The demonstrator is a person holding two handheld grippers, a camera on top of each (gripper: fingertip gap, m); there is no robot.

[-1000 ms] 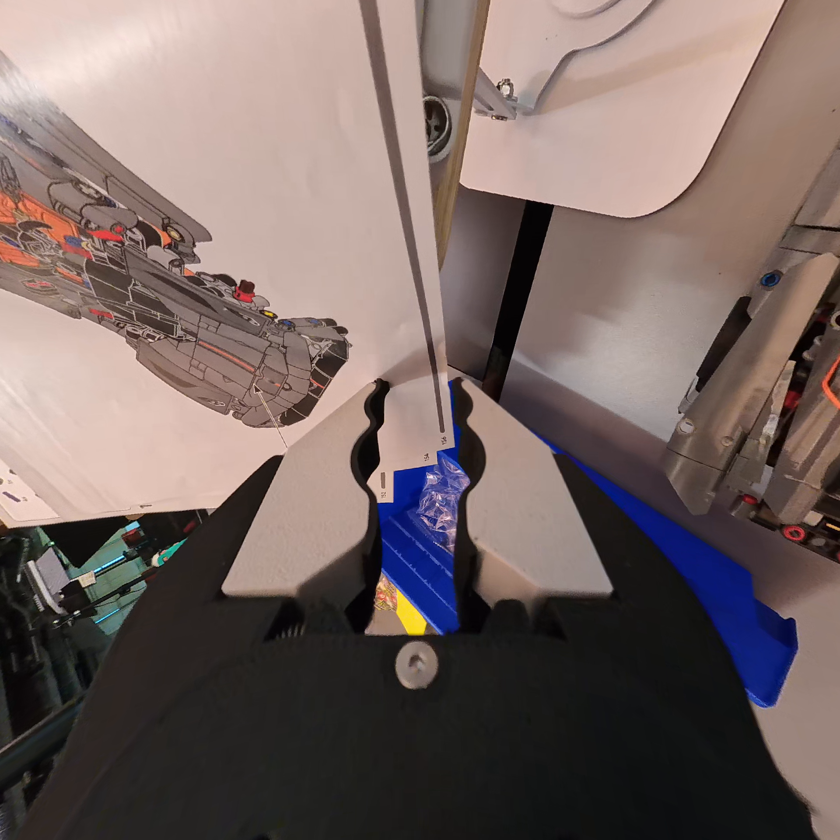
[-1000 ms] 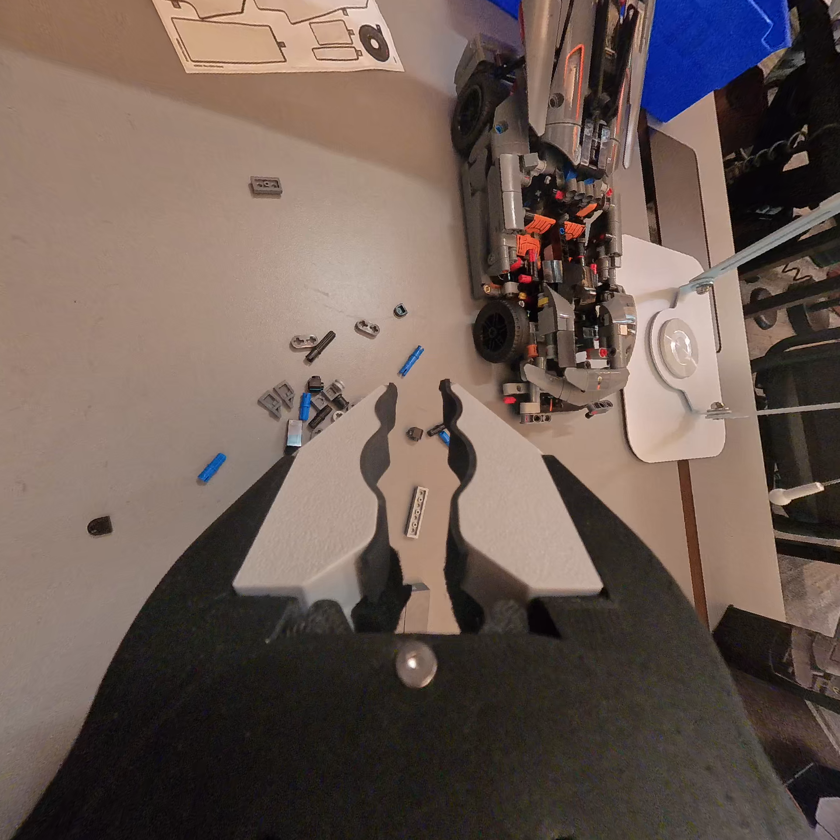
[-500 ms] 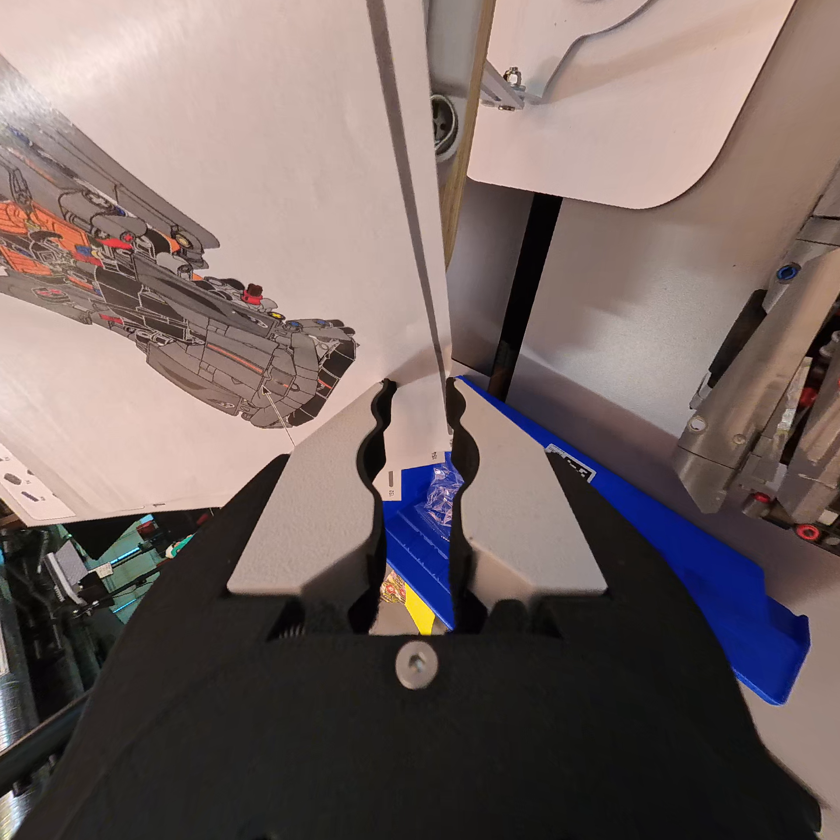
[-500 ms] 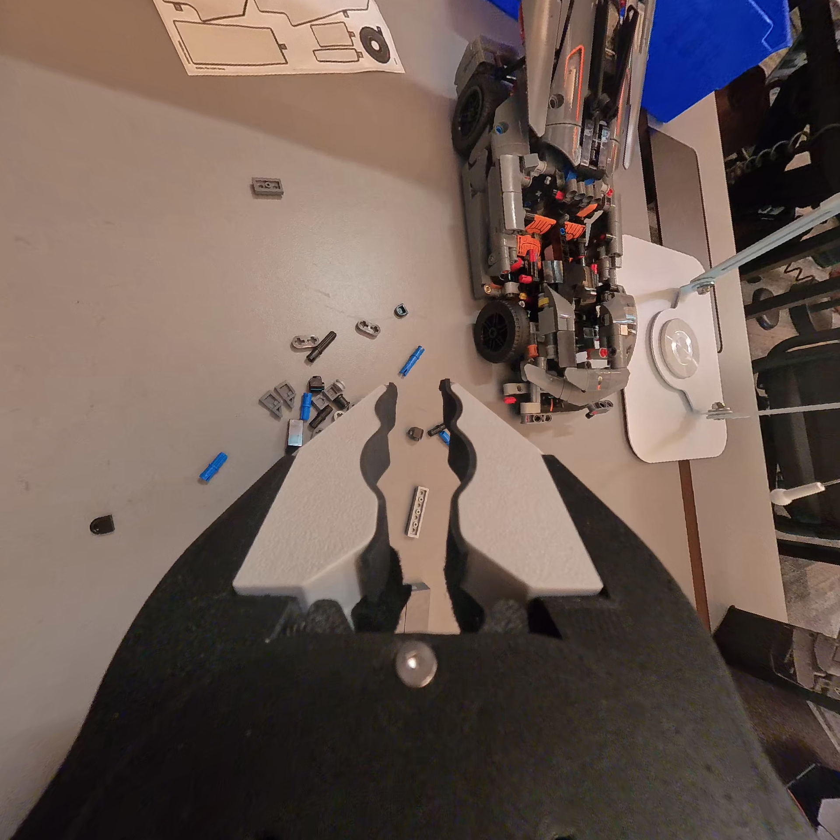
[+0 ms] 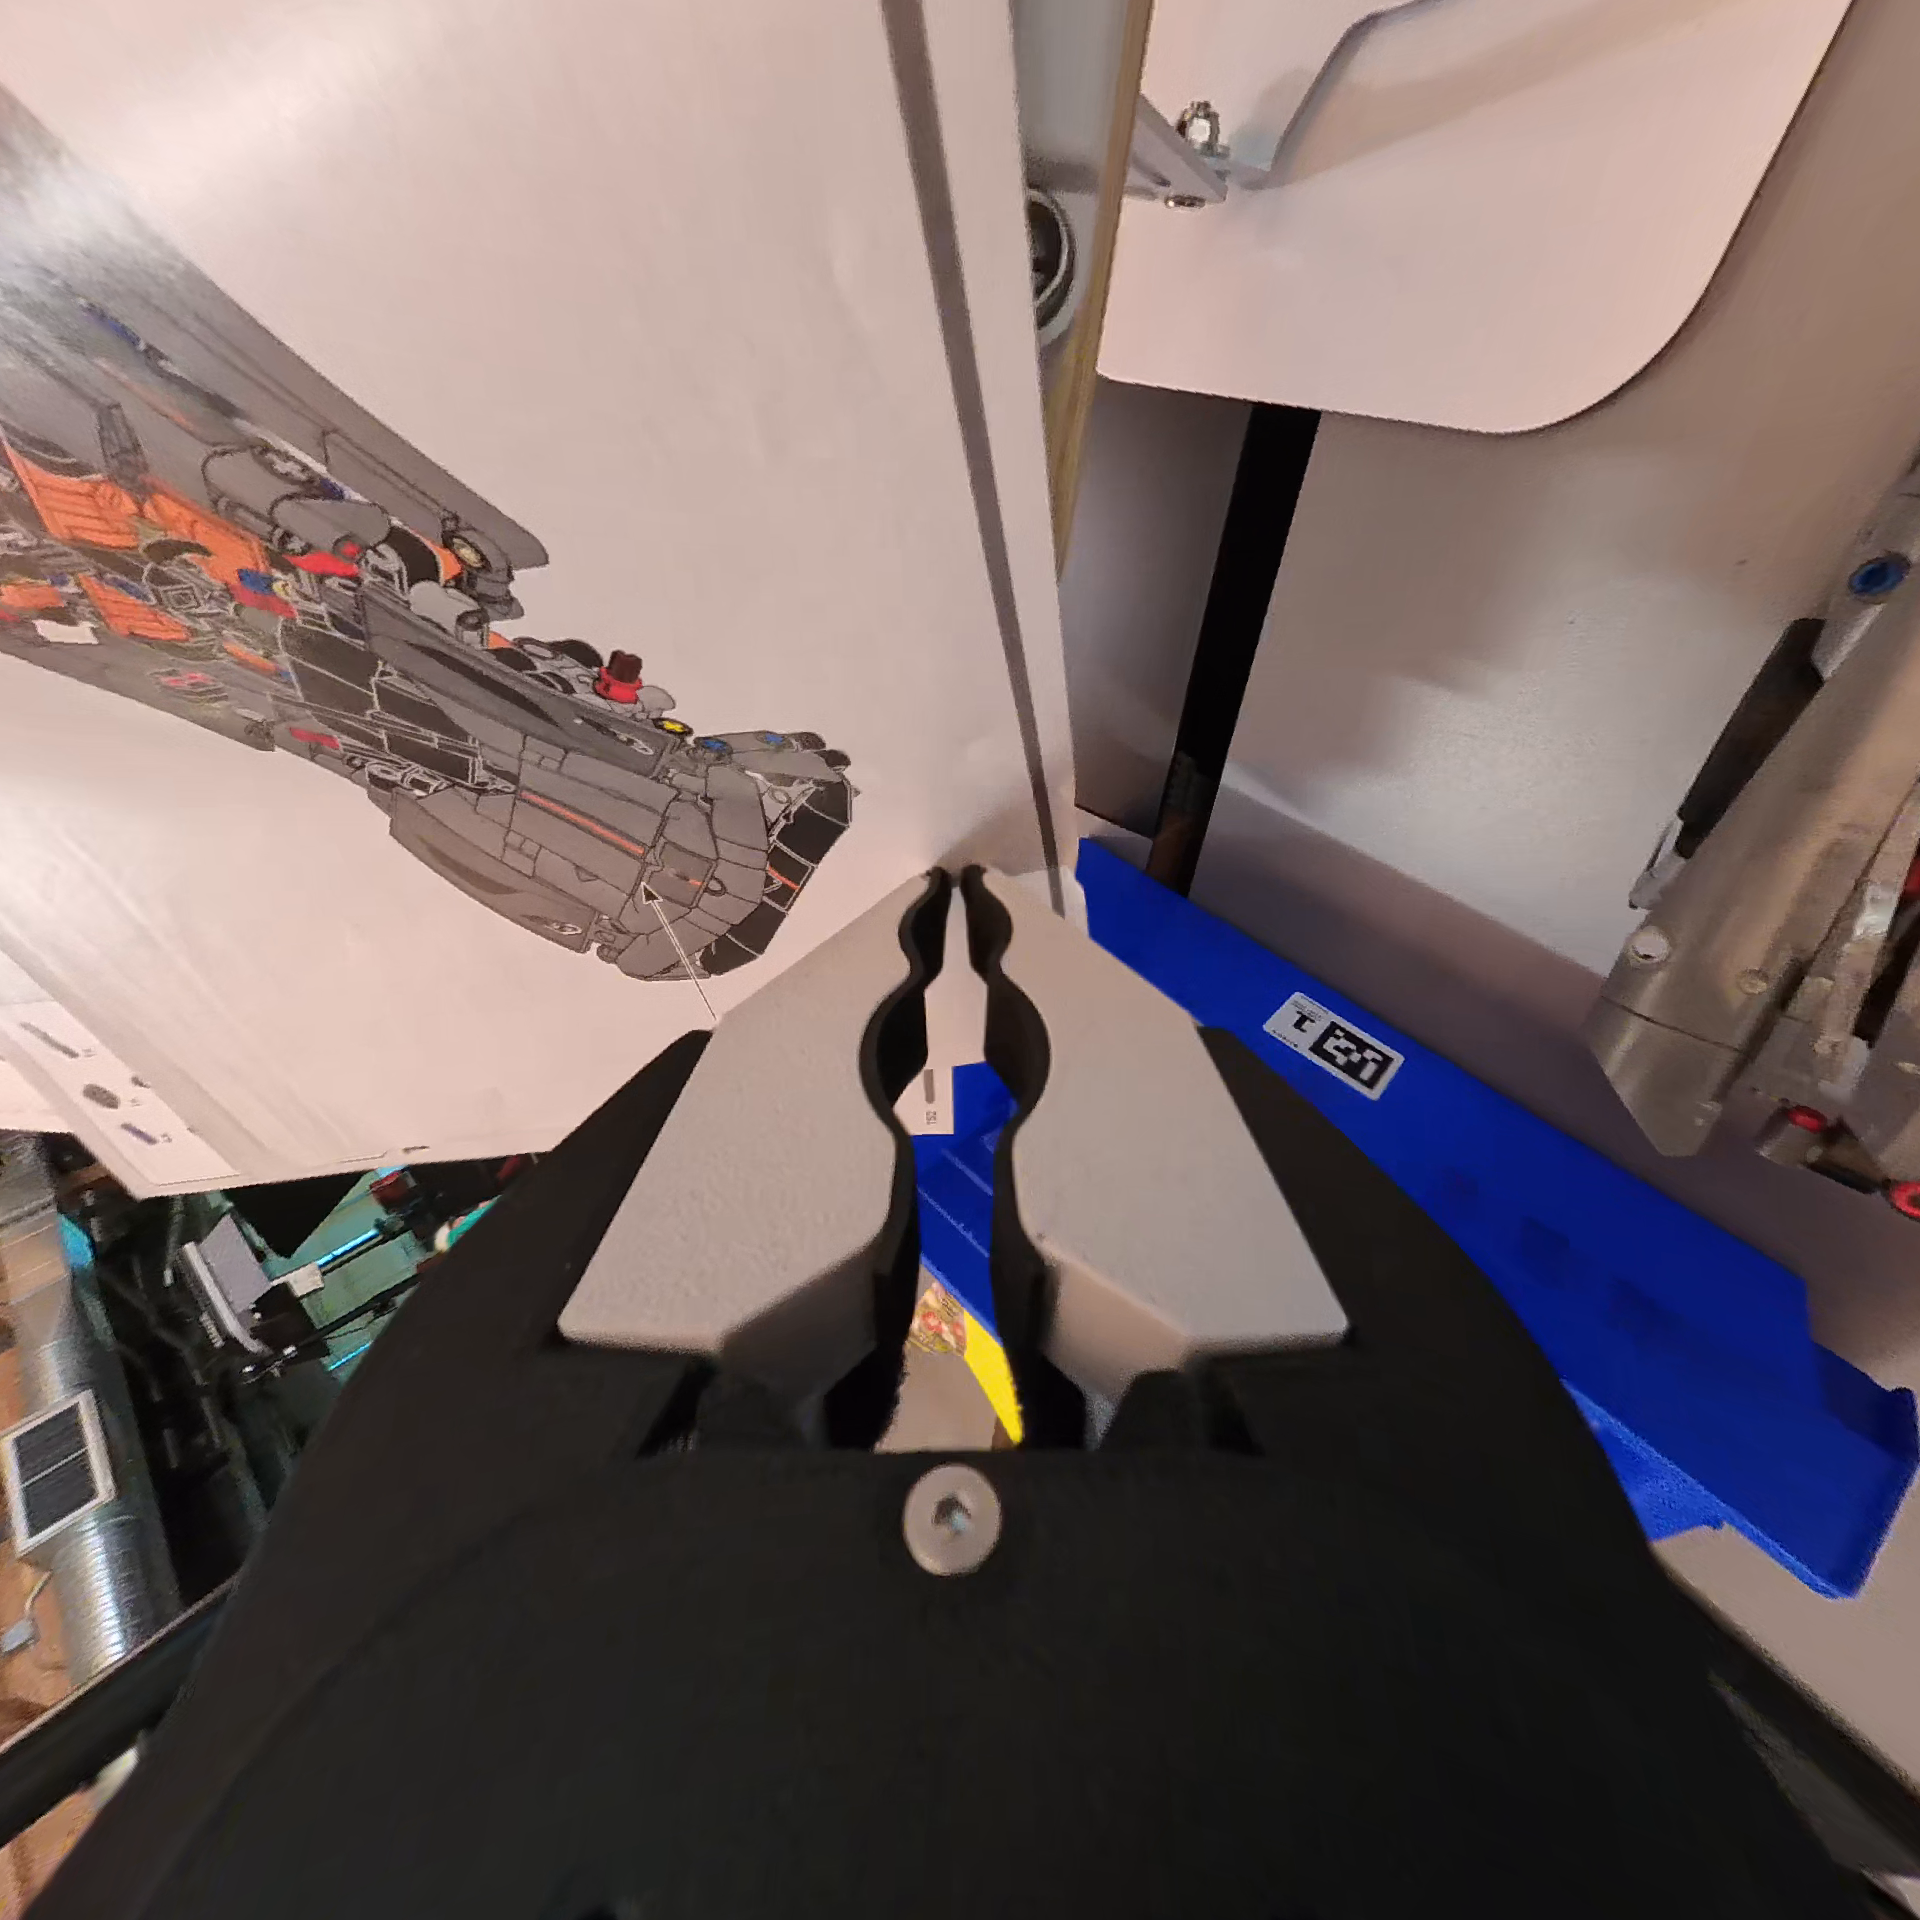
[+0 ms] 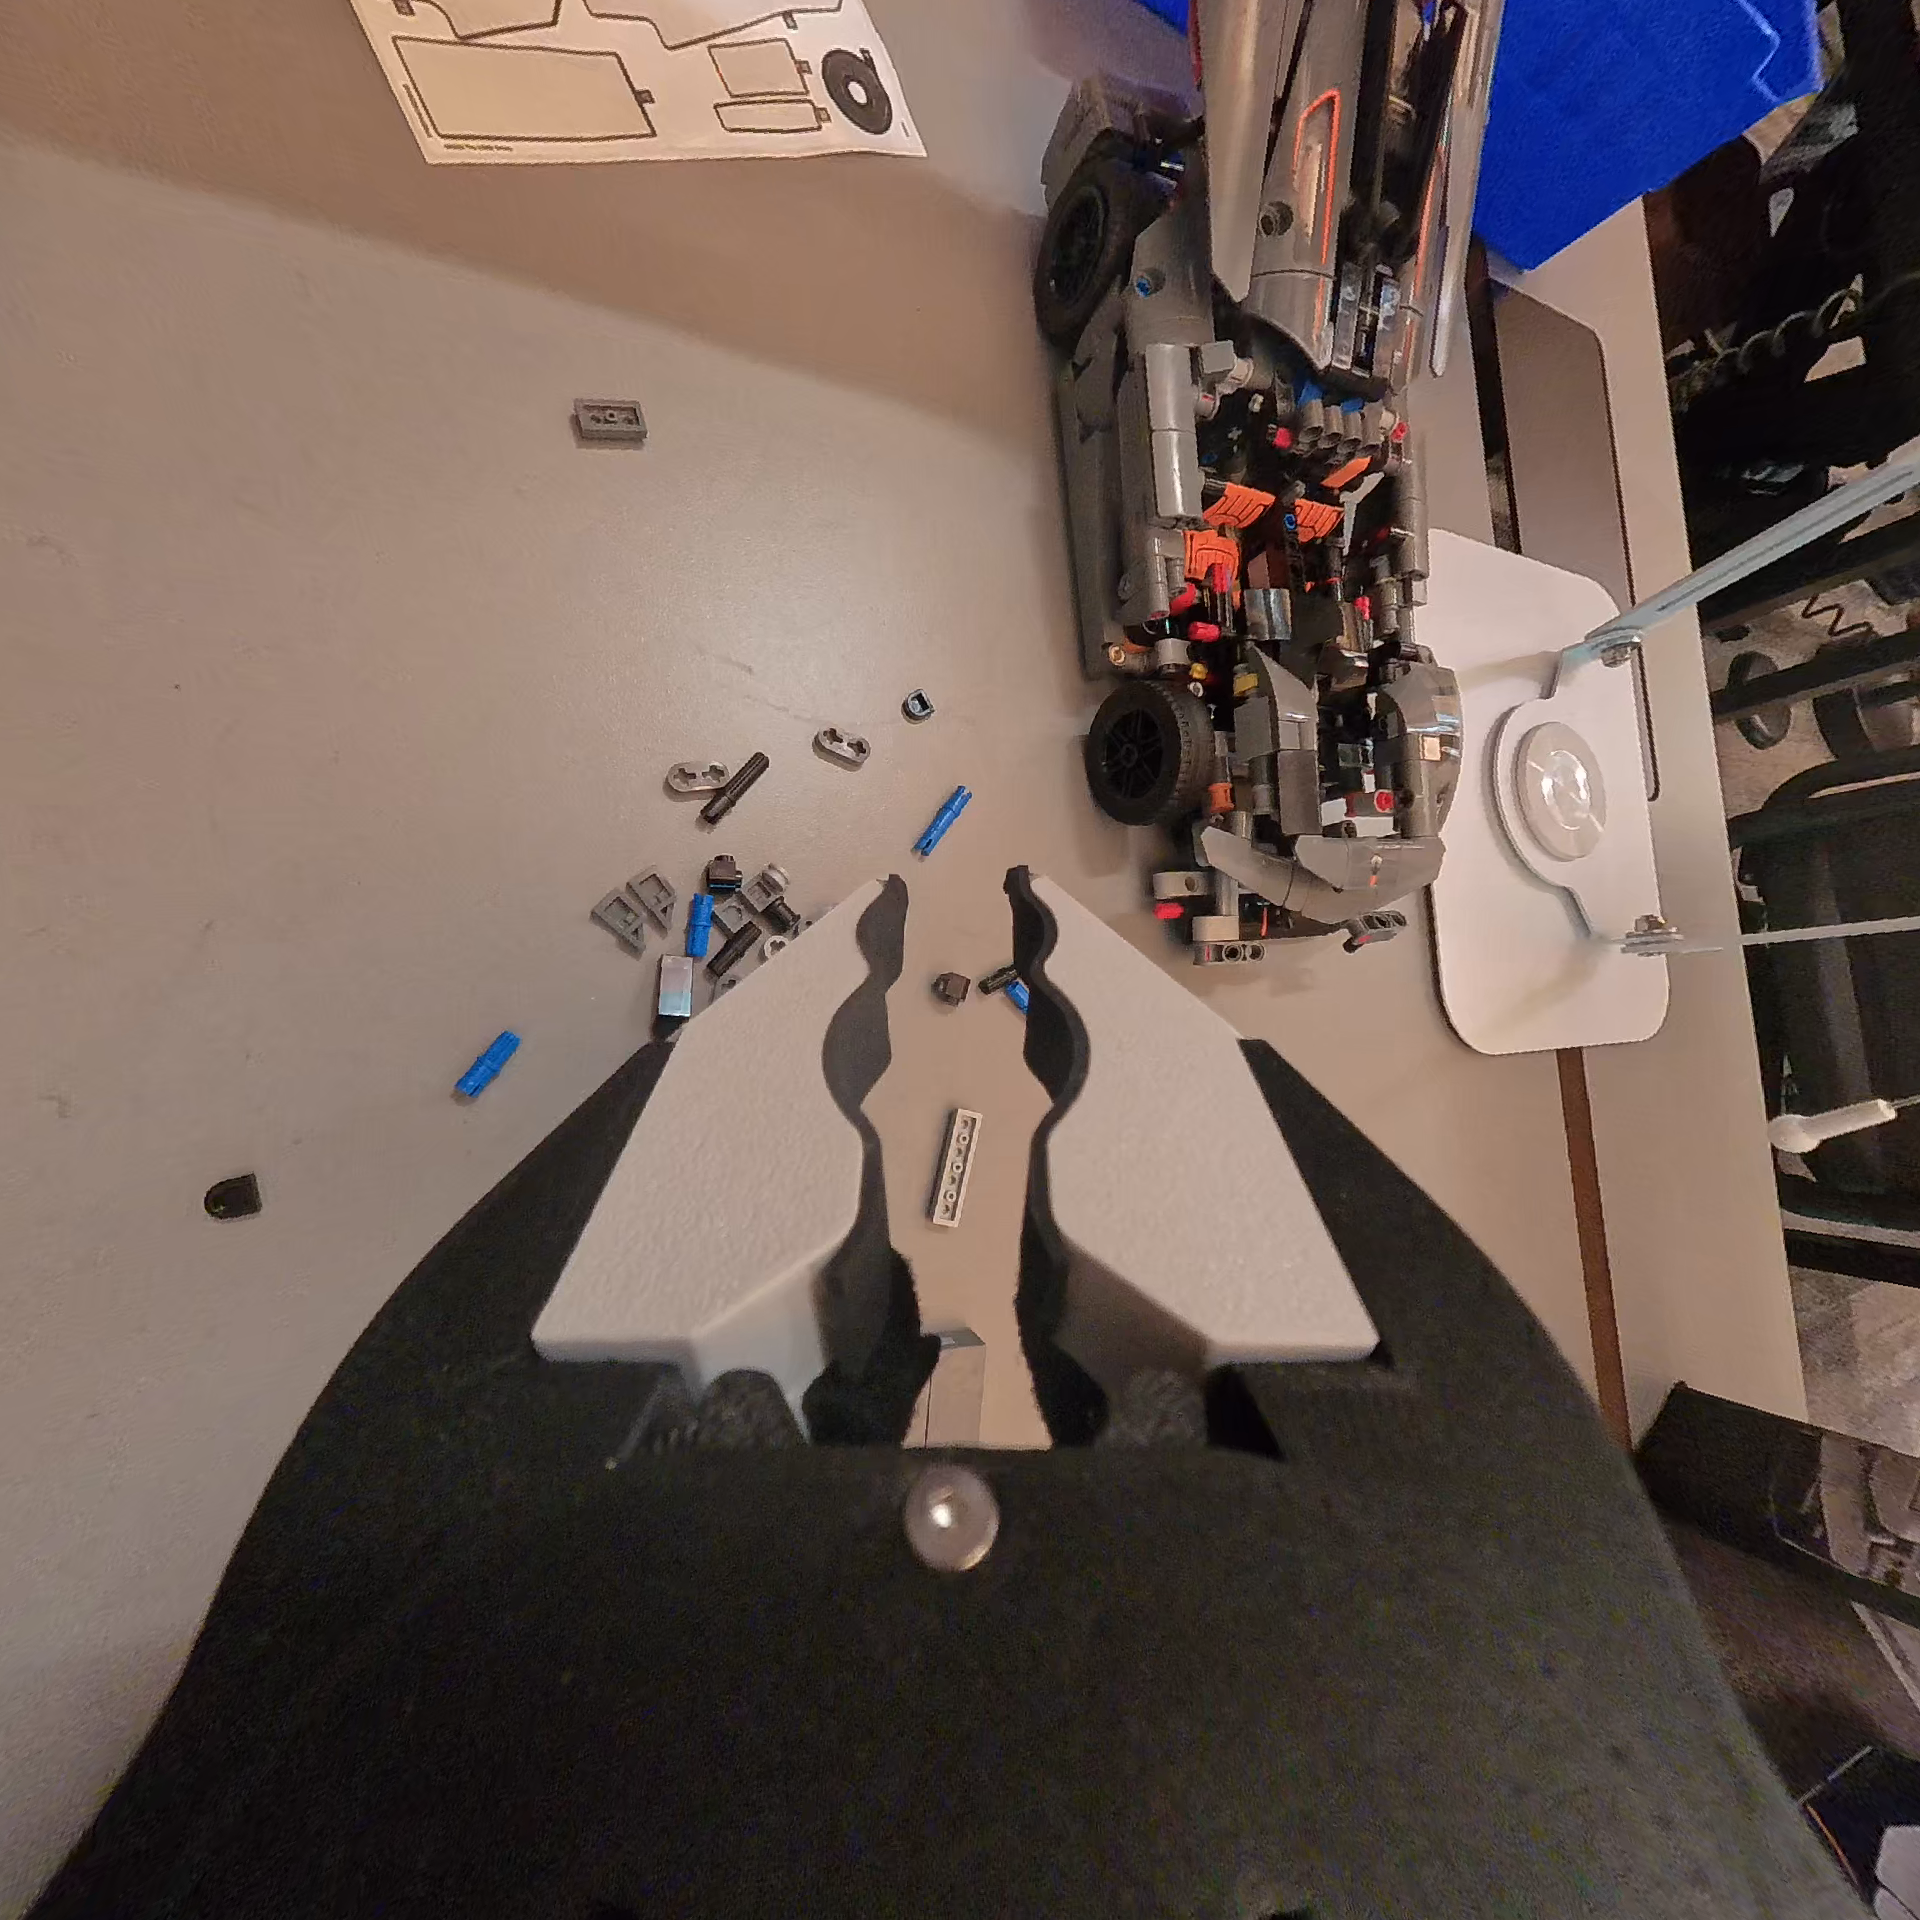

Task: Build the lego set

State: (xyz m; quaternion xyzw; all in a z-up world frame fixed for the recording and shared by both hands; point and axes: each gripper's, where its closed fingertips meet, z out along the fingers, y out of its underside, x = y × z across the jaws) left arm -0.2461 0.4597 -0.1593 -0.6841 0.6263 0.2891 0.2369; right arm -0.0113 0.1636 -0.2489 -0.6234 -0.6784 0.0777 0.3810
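Apparently the instruction booklet (image 5: 582,436) is being handled so the build diagram can be read: the left gripper (image 5: 954,883) has its fingers pressed together on the lower corner of a page, pinching the paper, probably to turn or lift it. Just right of that corner lies a blue bin (image 5: 1475,1164).

On the table (image 6: 312,644), loose pieces (image 6: 727,904) lie scattered within easy reach, left of the half-built lego car (image 6: 1268,582). The right gripper (image 6: 954,883) hovers above them with fingers spread and empty, a small grey plate (image 6: 956,1166) showing in the gap between them, likely waiting until the page shows which part comes next. A sticker sheet (image 6: 644,83) rests at the far edge.
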